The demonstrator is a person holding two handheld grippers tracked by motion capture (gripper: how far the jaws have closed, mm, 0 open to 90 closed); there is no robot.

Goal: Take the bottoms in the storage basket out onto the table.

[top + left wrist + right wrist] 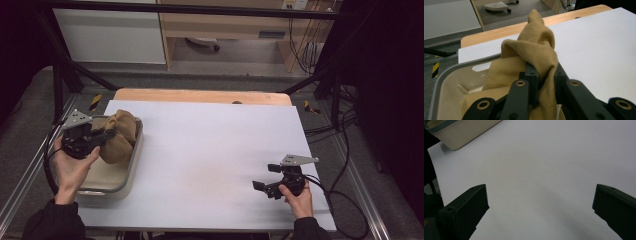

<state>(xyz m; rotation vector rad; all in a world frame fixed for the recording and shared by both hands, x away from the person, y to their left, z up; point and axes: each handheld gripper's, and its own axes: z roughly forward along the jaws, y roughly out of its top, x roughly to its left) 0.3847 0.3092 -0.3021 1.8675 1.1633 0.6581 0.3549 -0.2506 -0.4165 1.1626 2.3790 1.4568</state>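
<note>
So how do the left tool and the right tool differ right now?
The left tool is shut on the tan cloth; the right tool stands wide open with nothing between its jaws. The left tool sits over the tray at the table's left edge, while the right tool is over bare white table near the front right. Both are black, hand-held and carry a grey three-cornered plate.

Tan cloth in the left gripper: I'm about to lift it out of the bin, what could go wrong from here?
1. The left gripper pinches only a narrow fold of the tan cloth; the bunched rest could slip free as it rises.
2. Much of the cloth still lies in the bin, so it may drag on the rim and perhaps shift the bin.
3. The right gripper, open over the white table, is far off, too far to catch a drop.
</note>
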